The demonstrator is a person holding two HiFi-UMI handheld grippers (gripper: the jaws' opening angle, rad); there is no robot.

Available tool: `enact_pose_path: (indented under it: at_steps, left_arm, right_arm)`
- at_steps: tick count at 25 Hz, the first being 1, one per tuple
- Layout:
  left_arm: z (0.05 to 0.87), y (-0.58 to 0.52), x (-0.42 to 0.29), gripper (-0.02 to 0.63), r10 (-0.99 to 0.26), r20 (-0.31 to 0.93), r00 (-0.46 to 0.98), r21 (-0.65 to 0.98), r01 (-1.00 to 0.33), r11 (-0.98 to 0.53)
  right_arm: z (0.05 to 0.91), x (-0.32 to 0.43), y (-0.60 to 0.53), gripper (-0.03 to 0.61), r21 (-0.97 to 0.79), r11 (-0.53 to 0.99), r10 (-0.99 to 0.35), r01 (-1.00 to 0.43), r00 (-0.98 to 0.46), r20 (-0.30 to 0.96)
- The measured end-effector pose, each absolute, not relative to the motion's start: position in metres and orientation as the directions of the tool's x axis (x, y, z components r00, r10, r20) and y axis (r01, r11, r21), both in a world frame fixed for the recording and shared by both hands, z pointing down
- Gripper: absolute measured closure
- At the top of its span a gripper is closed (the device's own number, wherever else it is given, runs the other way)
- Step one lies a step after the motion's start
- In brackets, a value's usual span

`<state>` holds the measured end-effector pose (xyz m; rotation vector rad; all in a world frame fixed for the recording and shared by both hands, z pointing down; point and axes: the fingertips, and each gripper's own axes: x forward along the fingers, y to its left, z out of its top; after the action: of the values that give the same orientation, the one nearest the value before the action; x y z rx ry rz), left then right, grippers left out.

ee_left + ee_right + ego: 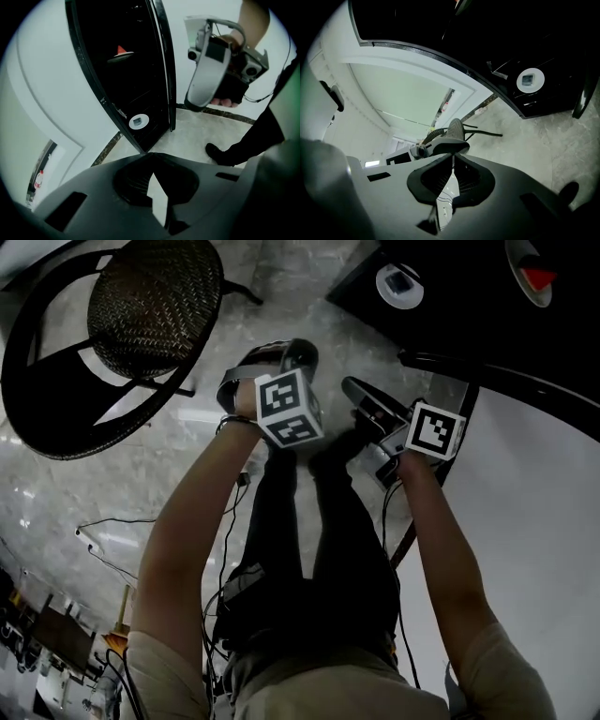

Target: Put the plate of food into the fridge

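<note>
Noting shallow pale plate of red food (121,56) on a shelf inside open black fridge (140,89). Judged rigid, breakable, contents loose; best taken level by rim. Found left gripper (151,164) and right gripper (452,164) closed, empty.

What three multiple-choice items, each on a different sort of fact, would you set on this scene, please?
1. Where is the plate of food? A on a stove; B inside the open fridge; C in a sink.
2. What colour is the piece on top of it? A green; B red; C blue.
3. The left gripper: how do its jaws stand? A shut, empty; B wide open; C shut on the plate.
Answers: B, the plate sits in the dark interior; B, a red piece tops it; A, the pads meet with nothing between.
</note>
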<state>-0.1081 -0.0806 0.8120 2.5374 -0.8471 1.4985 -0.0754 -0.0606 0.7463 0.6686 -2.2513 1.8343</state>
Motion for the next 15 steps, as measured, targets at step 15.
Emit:
enact_pose_path:
  at_steps: [15]
  left_arm:
    - [0.713,-0.065,-0.123,0.604,-0.405,0.818,0.408,-0.11,-0.581,-0.807]
  right_arm:
    - [0.659,-0.087,-0.043,0.549,-0.861,0.136,-0.265,-0.491,-0.855,0.446]
